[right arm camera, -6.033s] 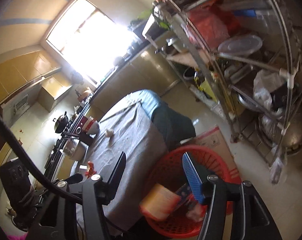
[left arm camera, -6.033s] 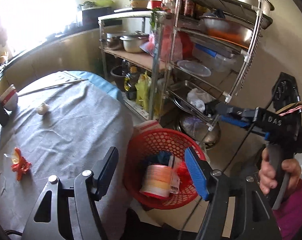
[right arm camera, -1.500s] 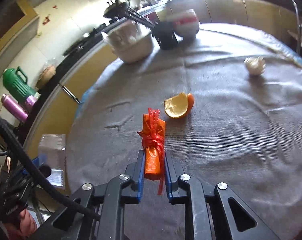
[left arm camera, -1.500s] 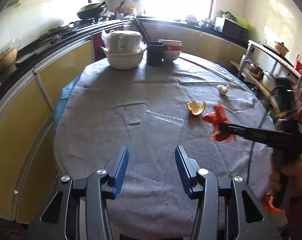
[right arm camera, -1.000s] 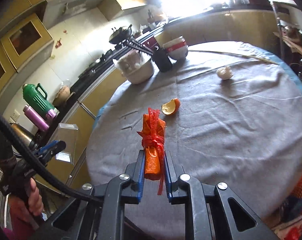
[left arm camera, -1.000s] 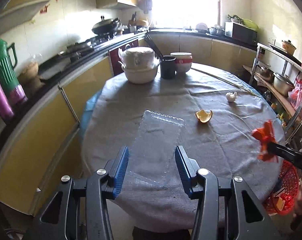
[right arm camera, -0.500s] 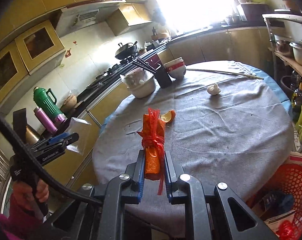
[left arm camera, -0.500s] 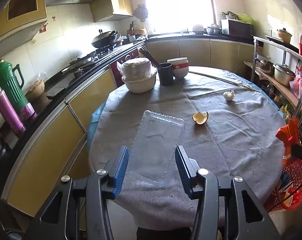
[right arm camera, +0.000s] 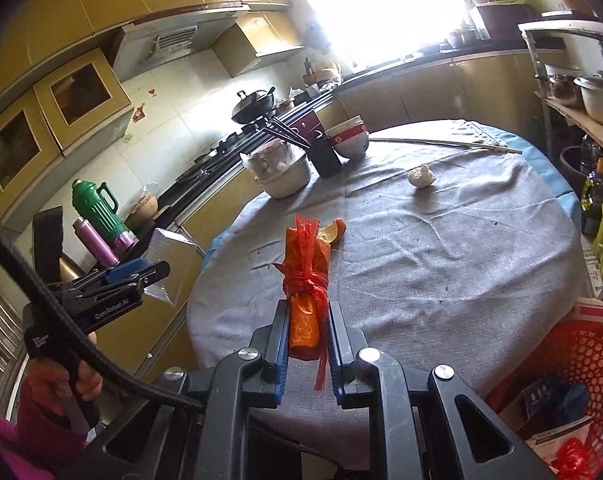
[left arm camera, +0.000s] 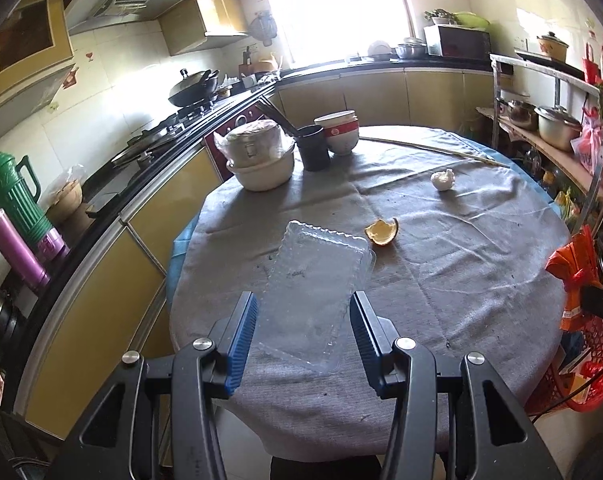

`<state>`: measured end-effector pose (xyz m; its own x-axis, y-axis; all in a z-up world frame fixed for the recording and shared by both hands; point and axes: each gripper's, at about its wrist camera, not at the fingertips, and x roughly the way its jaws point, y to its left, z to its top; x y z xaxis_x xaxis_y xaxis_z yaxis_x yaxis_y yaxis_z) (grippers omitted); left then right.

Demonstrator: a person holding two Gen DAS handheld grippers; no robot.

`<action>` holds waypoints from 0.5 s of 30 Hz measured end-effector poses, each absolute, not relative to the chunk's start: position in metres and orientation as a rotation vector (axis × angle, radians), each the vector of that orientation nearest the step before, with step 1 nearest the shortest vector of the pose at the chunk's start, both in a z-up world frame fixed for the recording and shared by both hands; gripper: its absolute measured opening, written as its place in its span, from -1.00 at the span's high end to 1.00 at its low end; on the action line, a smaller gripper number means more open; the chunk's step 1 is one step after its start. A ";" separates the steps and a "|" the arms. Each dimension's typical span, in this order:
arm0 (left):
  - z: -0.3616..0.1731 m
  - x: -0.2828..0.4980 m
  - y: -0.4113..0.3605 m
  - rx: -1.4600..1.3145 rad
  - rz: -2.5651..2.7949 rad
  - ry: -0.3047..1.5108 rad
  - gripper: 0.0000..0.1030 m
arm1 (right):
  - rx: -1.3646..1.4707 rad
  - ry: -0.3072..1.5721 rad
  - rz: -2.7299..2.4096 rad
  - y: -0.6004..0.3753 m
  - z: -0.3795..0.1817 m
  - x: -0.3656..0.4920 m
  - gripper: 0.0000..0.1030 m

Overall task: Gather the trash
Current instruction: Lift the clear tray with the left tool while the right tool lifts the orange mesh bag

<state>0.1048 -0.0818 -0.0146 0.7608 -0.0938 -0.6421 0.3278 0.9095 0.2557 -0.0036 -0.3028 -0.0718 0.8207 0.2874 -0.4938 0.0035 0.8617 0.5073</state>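
My left gripper (left arm camera: pixel 303 320) is shut on a clear plastic tray (left arm camera: pixel 317 288) and holds it in the air over the near side of the round table (left arm camera: pixel 441 248); it also shows in the right wrist view (right arm camera: pixel 173 264). My right gripper (right arm camera: pixel 307 326) is shut on an orange wrapper with red netting (right arm camera: pixel 307 276), also seen at the right edge of the left wrist view (left arm camera: pixel 575 276). An orange peel (left arm camera: pixel 381 232) and a crumpled white tissue (left arm camera: pixel 442 180) lie on the grey cloth. The red trash basket (right arm camera: pixel 573 384) stands on the floor at the right, holding trash.
Bowls (left arm camera: pixel 261 160), a black cup with chopsticks (left arm camera: pixel 313 148) and a long stick (left arm camera: pixel 433 148) sit at the table's far side. A metal shelf rack (left arm camera: pixel 549 120) with pots stands on the right. Counter, stove and thermoses (left arm camera: pixel 13 216) run along the left.
Both grippers have drawn back and risen from the table with their loads. The view has widened, and the red basket now shows nearer in the right wrist view.
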 end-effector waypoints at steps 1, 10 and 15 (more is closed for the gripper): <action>-0.015 0.104 -0.084 0.374 -0.236 0.669 0.04 | 0.520 0.596 0.160 -0.304 -0.073 -0.004 0.64; -0.018 0.100 -0.103 0.409 -0.253 0.670 0.04 | 0.545 0.601 0.165 -0.310 -0.082 -0.010 0.64; -0.021 0.097 -0.112 0.427 -0.264 0.674 0.03 | 0.559 0.598 0.164 -0.315 -0.085 -0.014 0.64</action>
